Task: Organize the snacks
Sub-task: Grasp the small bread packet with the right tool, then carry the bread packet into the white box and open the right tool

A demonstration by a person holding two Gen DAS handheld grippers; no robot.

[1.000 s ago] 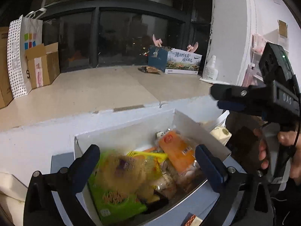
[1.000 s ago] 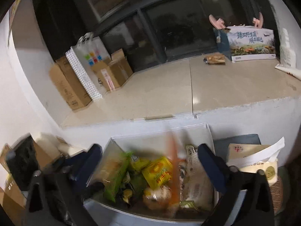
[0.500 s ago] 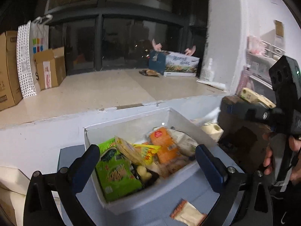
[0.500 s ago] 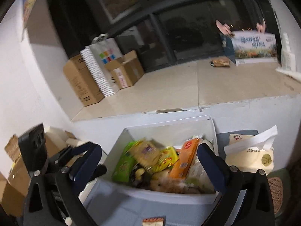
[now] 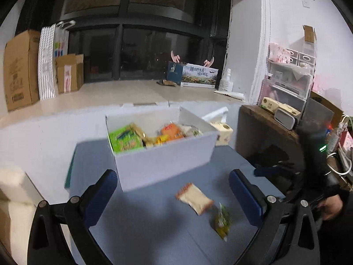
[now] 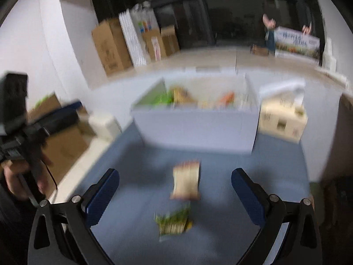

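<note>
A white box [image 5: 163,161] full of snack packets stands at the back of the blue table [image 5: 143,225]; it also shows in the right wrist view [image 6: 196,128]. A pale packet with orange ends [image 5: 194,198] and a small green-yellow packet [image 5: 222,222] lie loose on the table in front of it, also in the right wrist view as the pale packet [image 6: 186,180] and the green packet [image 6: 174,222]. My left gripper [image 5: 173,195] is open and empty above the table. My right gripper [image 6: 175,194] is open and empty, with both loose packets between its fingers.
A tissue box [image 6: 282,117] stands right of the white box. A dark wooden side table [image 5: 264,130] with clutter is at the right. Cardboard boxes [image 5: 21,70] and a paper bag [image 5: 47,59] stand on the beige ledge behind. Boxes [image 6: 64,137] lie left of the table.
Both grippers have pulled back and away from the white box, so the blue table and the two loose packets now show in front of it. Both stay open.
</note>
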